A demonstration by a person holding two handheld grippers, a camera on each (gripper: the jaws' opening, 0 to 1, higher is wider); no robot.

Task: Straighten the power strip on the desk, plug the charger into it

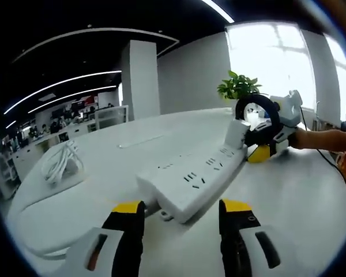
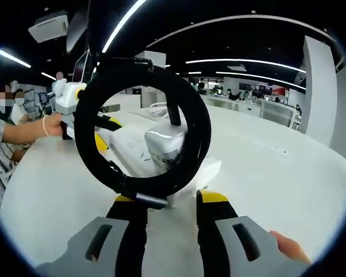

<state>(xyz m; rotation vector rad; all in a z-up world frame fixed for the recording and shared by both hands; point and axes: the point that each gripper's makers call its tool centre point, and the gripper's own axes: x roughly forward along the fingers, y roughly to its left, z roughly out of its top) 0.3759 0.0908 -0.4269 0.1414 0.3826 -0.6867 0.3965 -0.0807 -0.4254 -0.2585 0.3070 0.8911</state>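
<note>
Left gripper: jaws apart, nothing between them, hanging just short of the near end of the strip. Strip lying flat on the desk, running away from the jaws toward the right gripper at its far end. Charger standing upright on that far end, with the coiled black cable looped above it.

Right gripper: jaws set close together, the bottom of the cable coil down between the yellow tips; cannot tell whether actually pinched. Charger seen through the ring of the coil, just ahead of the jaws, sitting on the strip. Left gripper beyond, at the strip's other end, held by a hand.

From the left gripper view alone: whole length of the strip with its rows of sockets, a bundle of white cord well apart on the desk's left side, a plant behind the right gripper, bright windows.

From the right gripper view alone: charger's glossy face close up, the cable's thick loop, a fingertip at the lower right.
</note>
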